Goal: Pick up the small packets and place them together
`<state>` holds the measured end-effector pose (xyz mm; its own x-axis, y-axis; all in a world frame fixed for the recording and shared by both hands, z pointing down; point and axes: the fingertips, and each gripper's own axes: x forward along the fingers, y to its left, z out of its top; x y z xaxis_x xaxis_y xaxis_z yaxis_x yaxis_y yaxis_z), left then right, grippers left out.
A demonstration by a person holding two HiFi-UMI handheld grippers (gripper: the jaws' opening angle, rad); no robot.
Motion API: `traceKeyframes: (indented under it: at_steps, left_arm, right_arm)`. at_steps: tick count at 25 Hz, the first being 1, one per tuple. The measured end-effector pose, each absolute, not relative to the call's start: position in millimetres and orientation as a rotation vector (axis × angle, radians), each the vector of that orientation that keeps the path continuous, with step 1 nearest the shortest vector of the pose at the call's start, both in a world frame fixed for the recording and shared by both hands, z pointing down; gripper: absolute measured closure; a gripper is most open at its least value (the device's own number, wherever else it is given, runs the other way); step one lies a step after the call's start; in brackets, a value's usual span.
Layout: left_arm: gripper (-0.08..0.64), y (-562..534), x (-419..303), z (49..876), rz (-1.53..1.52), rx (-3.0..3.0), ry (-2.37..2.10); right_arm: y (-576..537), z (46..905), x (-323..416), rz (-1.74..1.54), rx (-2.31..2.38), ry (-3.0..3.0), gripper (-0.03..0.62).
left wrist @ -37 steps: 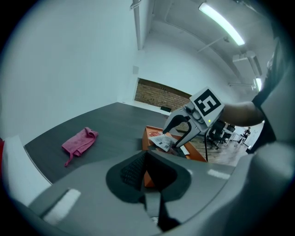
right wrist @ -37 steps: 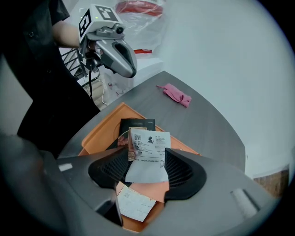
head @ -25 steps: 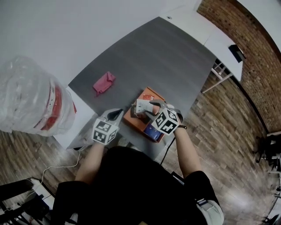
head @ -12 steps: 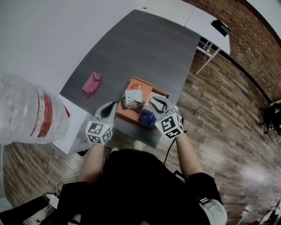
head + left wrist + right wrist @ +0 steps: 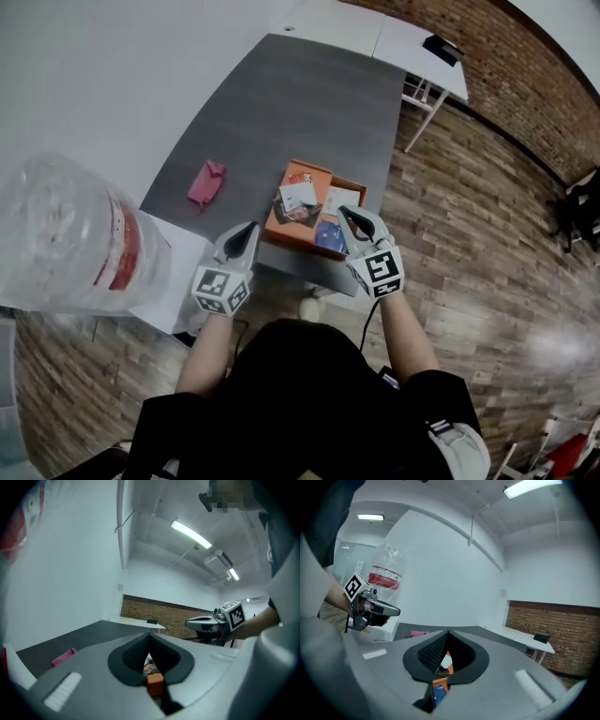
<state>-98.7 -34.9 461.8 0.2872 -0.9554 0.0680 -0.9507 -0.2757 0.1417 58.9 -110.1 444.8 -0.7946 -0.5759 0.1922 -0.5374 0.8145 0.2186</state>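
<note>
Orange is the colour of the shallow tray (image 5: 314, 171) near the front edge of the grey table (image 5: 309, 103), and I place everything else from it. Far to the left of the tray stands a big clear bottle with a red label (image 5: 70, 239). Nearer, also left of the tray, a pink pouch (image 5: 206, 182) lies on the table.

The left gripper (image 5: 249, 230) hangs just at the tray's front left corner. Its jaws stand together at the tips and nothing is between them.

The small packets (image 5: 298, 195) lie inside the tray, close together: some white ones toward the back and a blue packet (image 5: 328, 236) at the front right.

The right gripper (image 5: 345, 216) is over the tray's front right corner, above the blue packet and not touching it. Its jaws have just been closing and now meet, with nothing between them.

Only the head view shows the whole tray with all its packets, and the wooden floor. The left gripper view gives only a small orange piece under its jaws, but it shows the right gripper from the side. The right gripper view gives a strip of blue and orange under its jaws, and the left gripper in front of the bottle.
</note>
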Motion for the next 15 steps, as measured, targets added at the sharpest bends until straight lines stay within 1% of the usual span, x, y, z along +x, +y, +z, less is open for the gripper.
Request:
traceKeyframes:
  at_steps: [10, 15]
  left_arm:
    - [0.56, 24.0, -105.5, 445.4, -0.14, 2.526, -1.634]
    - [0.56, 52.1, -96.7, 438.8, -0.17, 2.594, -1.543]
  right_arm:
    - [-25.0, 430.6, 75.3, -0.195, 1.141, -2.69, 0.591]
    - [22.6, 423.1, 95.5, -0.179, 1.272, -2.646, 0.591]
